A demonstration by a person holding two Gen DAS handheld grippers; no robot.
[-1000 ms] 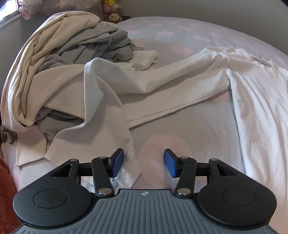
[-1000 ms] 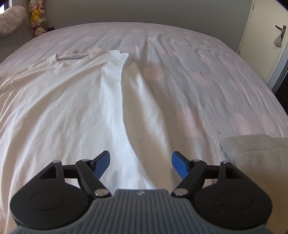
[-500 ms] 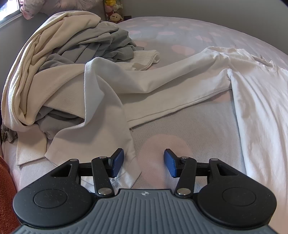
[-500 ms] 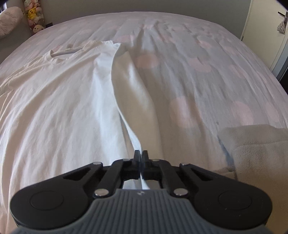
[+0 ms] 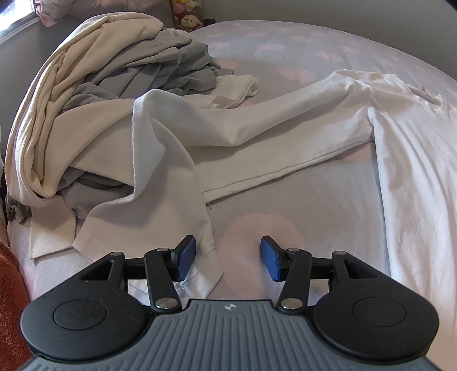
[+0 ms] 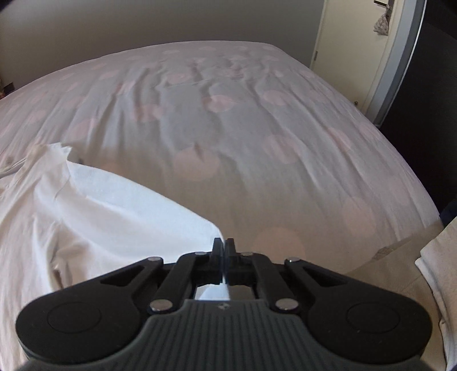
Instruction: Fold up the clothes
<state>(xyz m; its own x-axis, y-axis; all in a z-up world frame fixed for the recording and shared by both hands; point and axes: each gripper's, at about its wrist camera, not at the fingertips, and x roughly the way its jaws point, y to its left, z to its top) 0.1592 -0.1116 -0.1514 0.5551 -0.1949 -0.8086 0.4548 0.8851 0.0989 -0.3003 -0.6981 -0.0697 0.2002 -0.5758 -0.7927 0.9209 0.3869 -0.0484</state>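
A white long-sleeved shirt lies spread on the bed. Its left sleeve runs leftward, bends over a clothes pile and ends in a cuff by my left gripper. That gripper is open, low over the bed, with the cuff beside its left fingertip. My right gripper is shut on the shirt's right sleeve and holds it lifted above the shirt body.
A pile of cream and grey clothes sits at the left of the bed. The bedspread has pink dots. A beige folded towel lies at the right edge. A door and plush toys stand beyond.
My right gripper closed on the right sleeve, then lifted and swung it right, away from the shirt body. The left gripper has stayed open and nearly still.
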